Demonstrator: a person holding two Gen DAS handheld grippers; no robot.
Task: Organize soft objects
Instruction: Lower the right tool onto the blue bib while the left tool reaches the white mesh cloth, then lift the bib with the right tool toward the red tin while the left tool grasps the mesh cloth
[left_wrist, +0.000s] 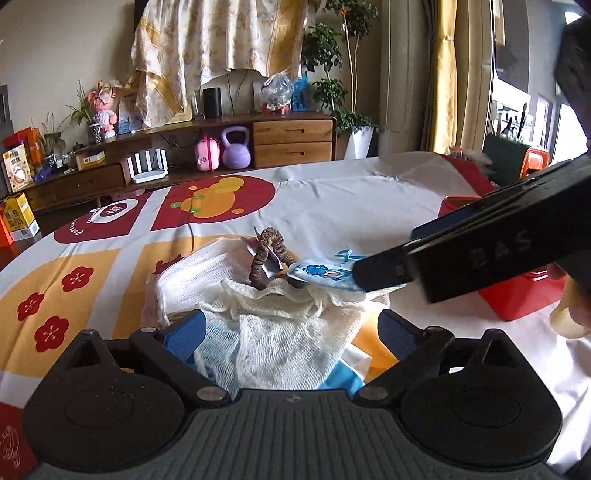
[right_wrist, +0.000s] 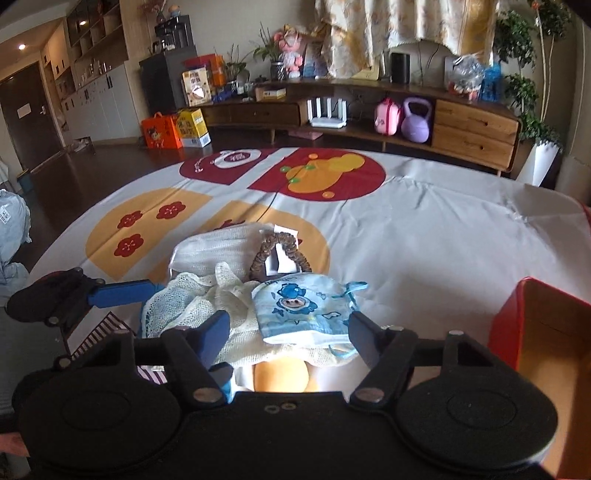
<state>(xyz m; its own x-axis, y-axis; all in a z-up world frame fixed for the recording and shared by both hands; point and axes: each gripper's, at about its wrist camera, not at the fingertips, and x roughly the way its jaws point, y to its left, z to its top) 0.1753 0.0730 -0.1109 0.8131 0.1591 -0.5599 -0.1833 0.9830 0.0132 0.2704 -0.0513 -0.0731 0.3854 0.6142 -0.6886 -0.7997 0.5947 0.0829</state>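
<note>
Both wrist views look down, close over the cloth pile on the bench, wooden sideboard behind

A small heap of soft things is seen on the printed tablecloth, at about 6 o'clock from its round red-and-orange motif. A cream open-weave mesh cloth lies crumpled at the near side of the heap. At 11 o'clock from it, a folded white gauze cloth lies flat. A brown ruffled scrunchie stands on edge as an arch, with a white tag inside its loop. At 5 o'clock from the scrunchie, a pale blue cloth mask printed with a blue cartoon figure is draped over the mesh, its blue tie trailing towards 3 o'clock.
</note>
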